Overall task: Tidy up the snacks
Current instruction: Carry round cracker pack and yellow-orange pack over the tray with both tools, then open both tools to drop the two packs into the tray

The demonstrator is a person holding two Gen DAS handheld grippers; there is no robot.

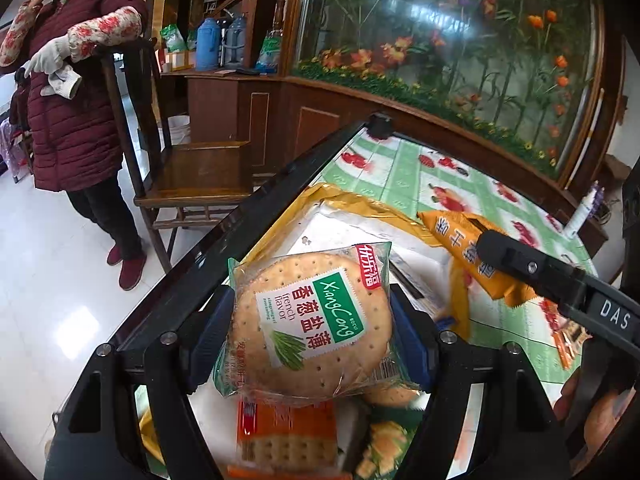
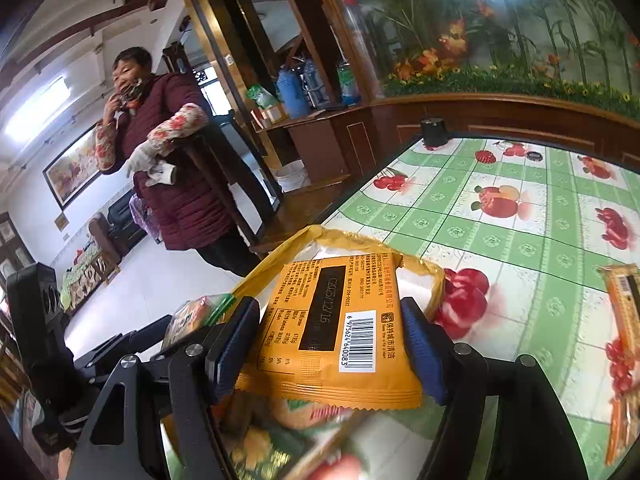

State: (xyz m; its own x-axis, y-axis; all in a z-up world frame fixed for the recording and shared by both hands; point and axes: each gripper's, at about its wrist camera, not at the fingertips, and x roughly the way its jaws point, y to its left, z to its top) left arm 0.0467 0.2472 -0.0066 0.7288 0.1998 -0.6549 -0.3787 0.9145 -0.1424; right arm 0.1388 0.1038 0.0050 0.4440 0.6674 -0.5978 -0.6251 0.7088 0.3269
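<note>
My left gripper (image 1: 312, 332) is shut on a round cracker packet (image 1: 310, 328) in a clear wrapper with a green label, its blue pads pressing on both sides. It hangs over a yellow bag (image 1: 360, 208) with a white lining that lies open at the table's left edge. My right gripper (image 2: 332, 340) is shut on an orange snack packet (image 2: 332, 328), barcode side up, just above the same yellow bag (image 2: 304, 240). In the left wrist view one of its fingers (image 1: 516, 262) shows at the right with the orange packet (image 1: 468, 248). The cracker packet (image 2: 192, 314) shows at the left of the right wrist view.
More snack packets lie blurred under both grippers, among them an orange-wrapped cracker pack (image 1: 286, 436). Another orange packet (image 2: 624, 320) lies on the green fruit-print tablecloth (image 2: 520, 208) at the right. A person in a maroon jacket (image 1: 68, 120) leans on a wooden chair (image 1: 196, 176) left of the table.
</note>
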